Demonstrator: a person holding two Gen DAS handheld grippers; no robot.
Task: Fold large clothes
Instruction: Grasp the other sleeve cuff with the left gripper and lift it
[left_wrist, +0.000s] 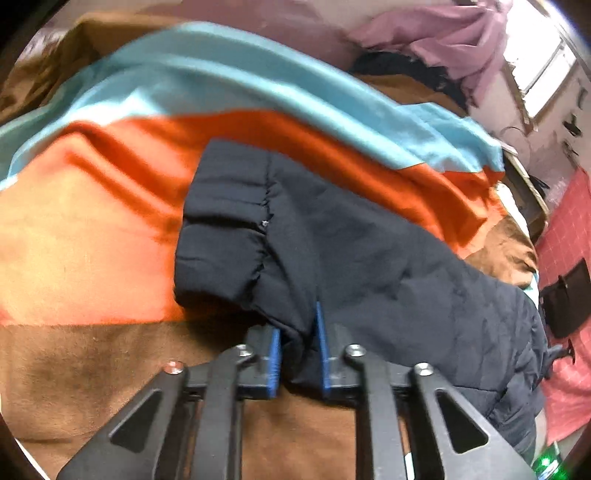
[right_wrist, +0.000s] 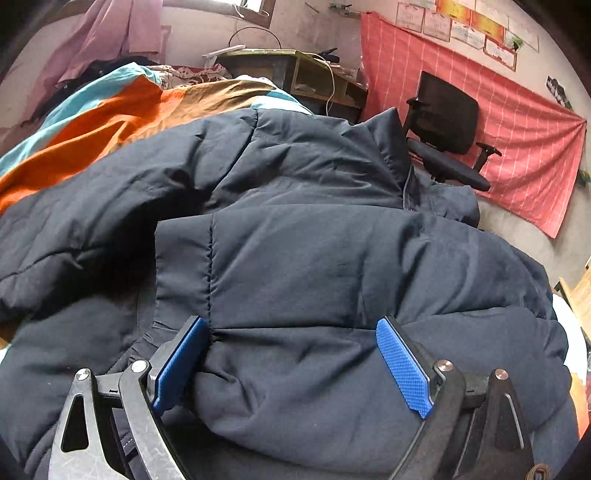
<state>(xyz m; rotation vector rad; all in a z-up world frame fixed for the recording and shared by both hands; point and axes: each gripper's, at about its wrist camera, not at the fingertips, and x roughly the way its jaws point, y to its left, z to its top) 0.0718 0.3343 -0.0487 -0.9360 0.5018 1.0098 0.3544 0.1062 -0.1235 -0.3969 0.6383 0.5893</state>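
Two claws are working on one dark navy quilted puffer jacket (right_wrist: 295, 240), which is lying spread across a bed covered with an orange, turquoise and brown blanket (left_wrist: 110, 206). The left claw (left_wrist: 299, 354) is pinching a fold of the jacket's sleeve (left_wrist: 295, 229) between its blue pads (left_wrist: 274, 363), jaws narrow, just behind the ribbed cuff (left_wrist: 221, 221), which is resting on the orange part of the blanket. The right claw (right_wrist: 291, 365) is standing wide, its blue pads (right_wrist: 404, 369) straddling a puffy panel of the jacket's body near a stitched seam; the left pad is touching fabric, yet the right pad is showing bare, so nothing is being gripped there. A black office chair (right_wrist: 447, 133) and a pink checked wall cloth (right_wrist: 498, 122) are sitting beyond the bed.

The jacket is looking soft, bulky and springy, probably light for its size, with a smooth shell likely to be slipping under a shallow pinch. Padding is tending to puff back, so folds may be needing pressing down. Seams, cuff and hem are looking like the firmest places for taking hold; a deep bite through a thin edge should be holding better than a grab at a fat panel.
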